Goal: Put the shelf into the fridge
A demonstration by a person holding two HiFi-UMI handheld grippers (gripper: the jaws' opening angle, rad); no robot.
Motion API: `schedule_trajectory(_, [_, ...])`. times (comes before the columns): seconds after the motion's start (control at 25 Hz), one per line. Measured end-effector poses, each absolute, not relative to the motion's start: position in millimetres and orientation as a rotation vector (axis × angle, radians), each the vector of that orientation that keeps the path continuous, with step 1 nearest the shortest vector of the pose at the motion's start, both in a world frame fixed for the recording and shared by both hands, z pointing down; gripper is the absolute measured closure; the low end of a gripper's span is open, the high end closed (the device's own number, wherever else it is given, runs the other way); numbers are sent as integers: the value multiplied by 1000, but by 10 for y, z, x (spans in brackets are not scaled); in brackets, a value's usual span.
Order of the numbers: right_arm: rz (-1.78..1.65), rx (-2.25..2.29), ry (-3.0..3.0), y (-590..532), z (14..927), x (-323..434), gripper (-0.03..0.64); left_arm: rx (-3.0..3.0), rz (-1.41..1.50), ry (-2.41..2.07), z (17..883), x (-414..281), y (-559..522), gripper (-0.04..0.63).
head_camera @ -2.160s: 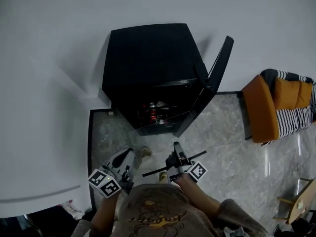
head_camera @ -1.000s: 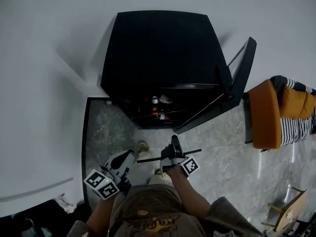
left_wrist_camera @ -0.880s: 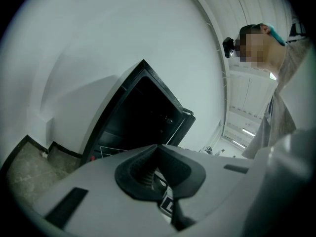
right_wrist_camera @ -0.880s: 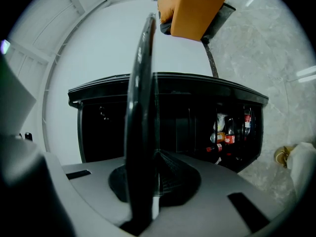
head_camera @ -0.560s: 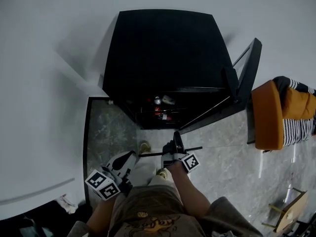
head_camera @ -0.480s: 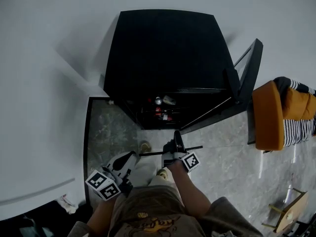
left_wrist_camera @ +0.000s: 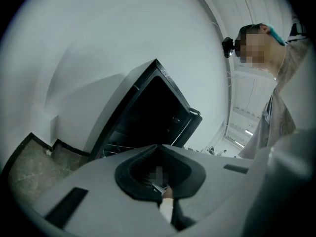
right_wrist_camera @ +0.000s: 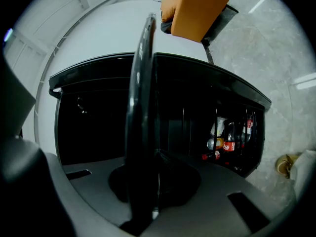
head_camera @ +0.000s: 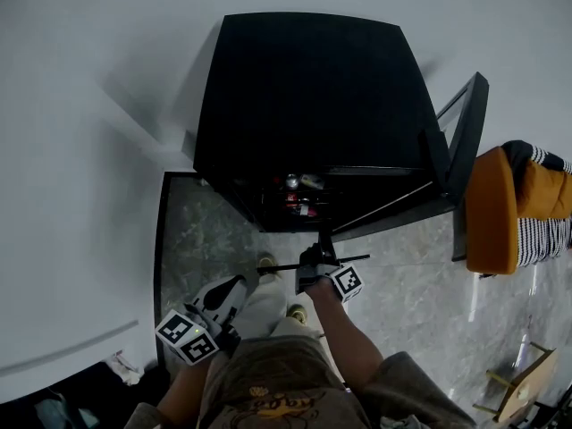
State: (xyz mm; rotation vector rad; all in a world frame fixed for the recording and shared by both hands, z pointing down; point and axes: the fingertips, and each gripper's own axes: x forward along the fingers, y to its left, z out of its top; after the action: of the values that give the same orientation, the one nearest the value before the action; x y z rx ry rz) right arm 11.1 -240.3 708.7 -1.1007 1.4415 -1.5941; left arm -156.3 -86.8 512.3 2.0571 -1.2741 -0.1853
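Note:
The black fridge (head_camera: 308, 88) stands against the white wall with its door (head_camera: 465, 137) swung open to the right. My right gripper (head_camera: 320, 256) is shut on the thin dark shelf (head_camera: 277, 267), held edge-on and level just in front of the fridge opening. In the right gripper view the shelf (right_wrist_camera: 140, 107) runs as a dark bar from the jaws up across the fridge's interior (right_wrist_camera: 103, 127). My left gripper (head_camera: 234, 284) hangs low by my body with its jaws closed on nothing, pointing up at the fridge (left_wrist_camera: 148, 117).
Cola bottles and cans (right_wrist_camera: 228, 144) fill the lower part of the fridge (head_camera: 299, 202). An orange chair with a striped cushion (head_camera: 500, 213) stands right of the door. A wooden chair (head_camera: 523, 378) sits at the lower right. My shoes (head_camera: 265, 262) rest on the marble floor.
My right gripper has carried the shelf forward, closer to the fridge opening. The fridge door now stands wider open. The left gripper has hardly moved.

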Motion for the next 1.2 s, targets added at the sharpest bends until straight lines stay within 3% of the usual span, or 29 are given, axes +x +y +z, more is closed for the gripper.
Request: schedule_trajectory(1.2, [-1547, -1039, 1431, -2777, 7240, -15, 589, 2001, -167, -1269, 5300, -1574, -976, 592])
